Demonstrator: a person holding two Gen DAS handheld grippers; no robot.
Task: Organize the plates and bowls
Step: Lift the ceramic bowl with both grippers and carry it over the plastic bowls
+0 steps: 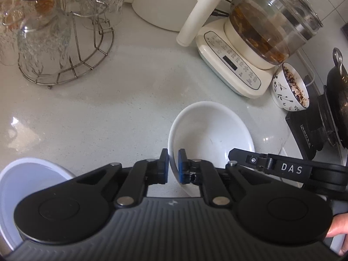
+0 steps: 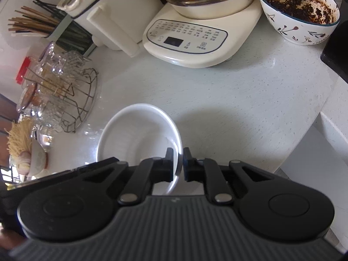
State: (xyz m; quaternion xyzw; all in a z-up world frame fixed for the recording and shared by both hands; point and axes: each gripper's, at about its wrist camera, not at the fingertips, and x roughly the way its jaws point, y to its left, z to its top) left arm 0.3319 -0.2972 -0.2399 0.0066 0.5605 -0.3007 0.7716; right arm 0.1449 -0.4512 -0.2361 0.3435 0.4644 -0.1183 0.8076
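The white bowl (image 1: 208, 128), mouth upward on the worktop (image 1: 108, 108), is clamped at opposite rims by the left hand-held gripper (image 1: 173, 166) and right hand-held gripper (image 2: 178, 163); its near edge is hidden.

bare counter (image 1: 130, 100) centre, kettle base (image 1: 235, 65) behind
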